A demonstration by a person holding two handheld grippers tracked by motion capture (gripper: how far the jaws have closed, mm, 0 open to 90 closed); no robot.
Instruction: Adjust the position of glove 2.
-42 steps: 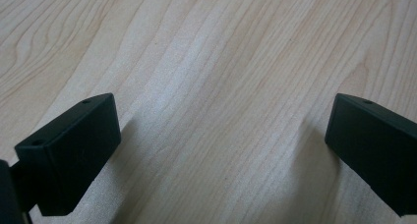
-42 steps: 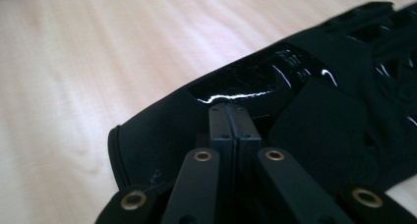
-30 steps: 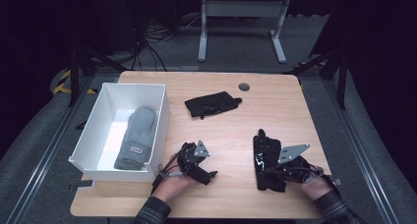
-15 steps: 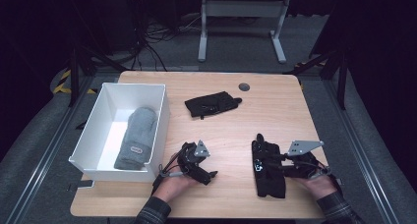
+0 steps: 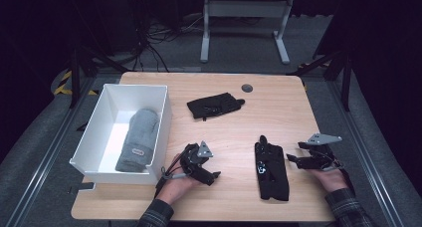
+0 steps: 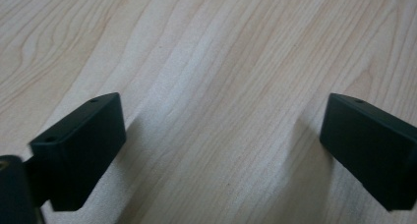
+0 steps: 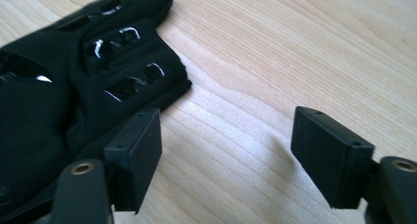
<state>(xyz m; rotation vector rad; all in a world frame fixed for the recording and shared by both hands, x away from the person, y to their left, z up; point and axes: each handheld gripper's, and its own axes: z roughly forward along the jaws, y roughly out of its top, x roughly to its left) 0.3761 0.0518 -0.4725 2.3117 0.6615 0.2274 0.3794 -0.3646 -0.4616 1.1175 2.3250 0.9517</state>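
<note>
Where a second ago the right gripper (image 5: 293, 160) sat over the near black glove (image 5: 271, 170) with its jaws shut, it has since drawn off toward the right edge of the high view, and the jaws have just been opening with nothing between them. That glove lies flat in the lower right of centre of the high view, fingers pointing up the frame, just left of the right gripper's tips and seemingly apart from them. In the right gripper view the glove (image 7: 74, 86) fills the upper left, its edge passing under the left jaw, though whether they touch is hard to tell. Left of the glove in the high view, the left gripper (image 5: 211, 177) rests low on the table (image 5: 224, 207), unmoved, its jaws wide and holding nothing; bare wood (image 6: 216, 86) shows between them. Farther up lies a second black glove (image 5: 215, 105), and at the left a white bin (image 5: 87, 137) holding a grey mitten (image 5: 138, 140).
</note>
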